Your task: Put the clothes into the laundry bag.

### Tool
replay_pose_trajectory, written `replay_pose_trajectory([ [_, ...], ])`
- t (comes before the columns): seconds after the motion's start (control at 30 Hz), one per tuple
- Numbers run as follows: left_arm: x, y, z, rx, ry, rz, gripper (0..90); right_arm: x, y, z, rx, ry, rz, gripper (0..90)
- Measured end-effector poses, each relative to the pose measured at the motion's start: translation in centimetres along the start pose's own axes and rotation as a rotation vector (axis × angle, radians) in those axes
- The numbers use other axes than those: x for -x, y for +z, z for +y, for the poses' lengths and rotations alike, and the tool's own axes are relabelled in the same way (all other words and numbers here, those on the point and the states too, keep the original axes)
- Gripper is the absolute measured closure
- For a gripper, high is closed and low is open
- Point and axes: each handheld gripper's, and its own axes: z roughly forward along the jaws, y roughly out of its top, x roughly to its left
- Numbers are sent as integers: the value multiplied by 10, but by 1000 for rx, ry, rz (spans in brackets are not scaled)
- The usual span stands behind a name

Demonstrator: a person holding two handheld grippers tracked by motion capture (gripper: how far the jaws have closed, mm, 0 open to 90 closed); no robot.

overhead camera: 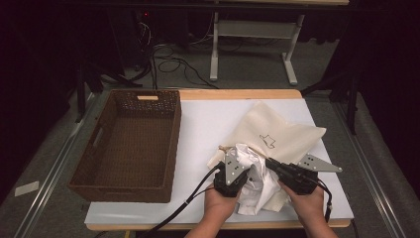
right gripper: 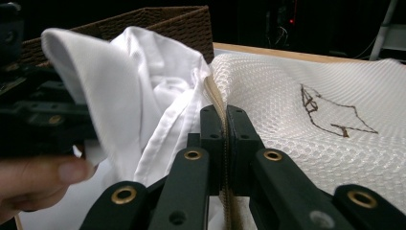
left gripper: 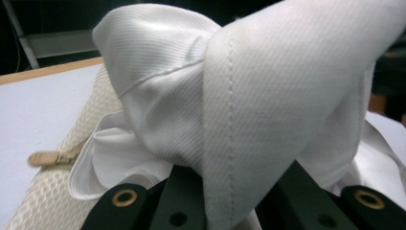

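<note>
Both hand-held grippers clamp: left [overhead camera: 241,174] on white garment [overhead camera: 252,173], right [overhead camera: 271,163] on mesh bag's [overhead camera: 277,131] zipper edge.

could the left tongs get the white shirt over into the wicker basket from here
Probably yes. The left tongs are shut on the white shirt, and bare table lies between them and the basket. But the shirt sits partly in the mesh bag.

No legible text; a dark outlined emblem [right gripper: 335,115] stands on the mesh bag [right gripper: 297,100], right of the right gripper [right gripper: 225,115].
</note>
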Motion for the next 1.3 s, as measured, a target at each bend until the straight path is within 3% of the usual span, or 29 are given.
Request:
replay_pose_trajectory([
  [0.13, 11, 6, -10, -36, 64, -1, 853, -2, 2, 0, -7, -4, 2, 883],
  [0.23, 16, 18, -18, -75, 85, 4, 852, -3, 1, 0, -6, -7, 4, 883],
  [0.43, 7, 42, -27, -164, 67, 14, 843, -2, -3, 1, 19, 6, 18, 883],
  [0.53, -1, 49, -28, -210, 24, 1, 815, -3, -5, 2, 26, 5, 17, 883],
  [0.67, -10, 42, -28, -254, -9, -38, 608, 0, -5, -1, 16, 1, 11, 883],
  [0.77, -15, 29, -30, -263, -23, -33, 415, 0, -4, -1, 14, -1, 8, 883],
  [0.87, -19, 14, -32, -256, -35, -32, 305, -1, -4, -1, 9, -6, 8, 882],
  [1.0, -18, -7, -31, -220, -42, -30, 242, -2, -4, -1, 6, -8, 4, 883],
  [1.13, -6, -24, -30, -168, -38, -82, 223, -2, -3, -1, 5, -7, 2, 882],
  [1.3, 15, -24, -30, -138, -55, -132, 131, -3, -2, -1, 1, -8, 0, 883],
])
